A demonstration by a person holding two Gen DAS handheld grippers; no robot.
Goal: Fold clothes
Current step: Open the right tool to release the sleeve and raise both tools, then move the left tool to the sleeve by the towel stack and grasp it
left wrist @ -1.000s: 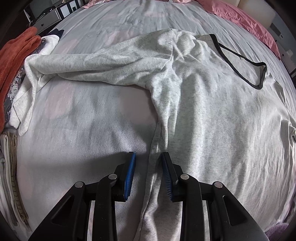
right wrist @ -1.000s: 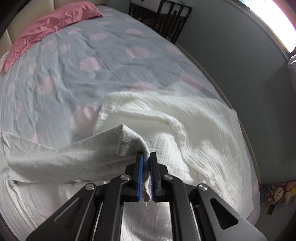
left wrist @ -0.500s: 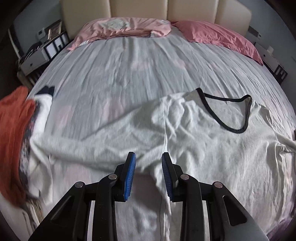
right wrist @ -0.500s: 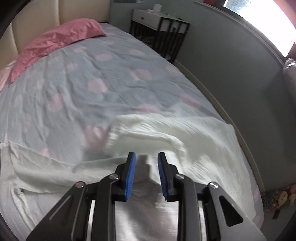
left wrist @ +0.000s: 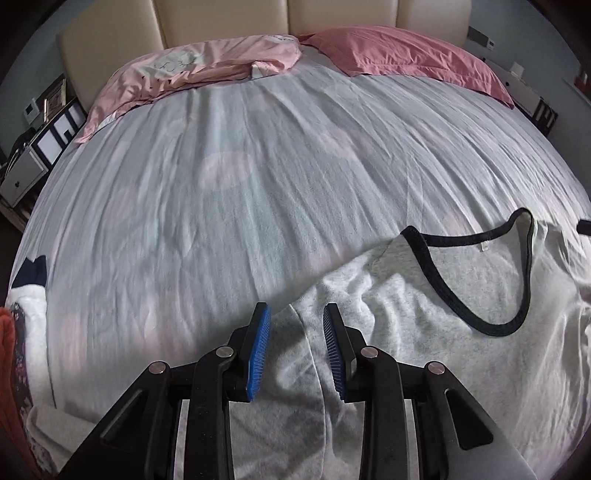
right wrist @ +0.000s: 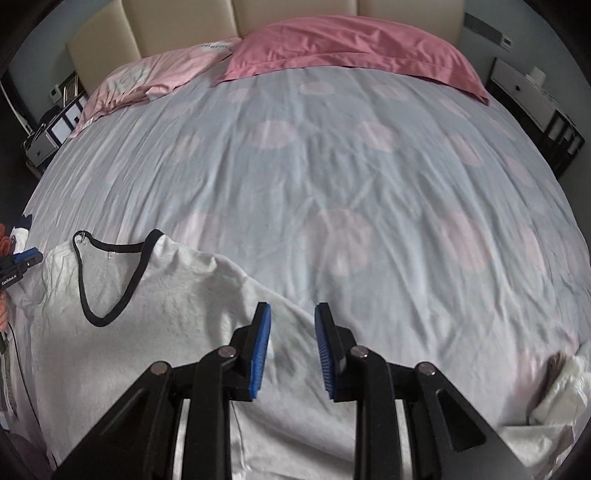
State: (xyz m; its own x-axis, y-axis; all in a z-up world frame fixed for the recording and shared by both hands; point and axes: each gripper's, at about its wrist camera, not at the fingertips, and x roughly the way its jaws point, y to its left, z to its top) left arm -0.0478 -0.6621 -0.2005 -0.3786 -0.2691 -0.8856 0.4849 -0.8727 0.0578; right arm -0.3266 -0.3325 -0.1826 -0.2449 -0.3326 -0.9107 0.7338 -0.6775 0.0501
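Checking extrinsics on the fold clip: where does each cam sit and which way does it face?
Left wrist: on the left claw, low over the bed, facing the headboard; open blue pads straddle the grey top's shoulder.
Right wrist: on the right claw, facing the same headboard, over the top's other side; open pads show, and the left claw pokes in at the left edge.
Shared: grey top's black neckline, pink pillows, dotted duvet.

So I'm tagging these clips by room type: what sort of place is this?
A bedroom, most likely in a home. A wide bed with a spotted duvet fills the view, pink pillows lie against a padded headboard, and a nightstand stands beside it.
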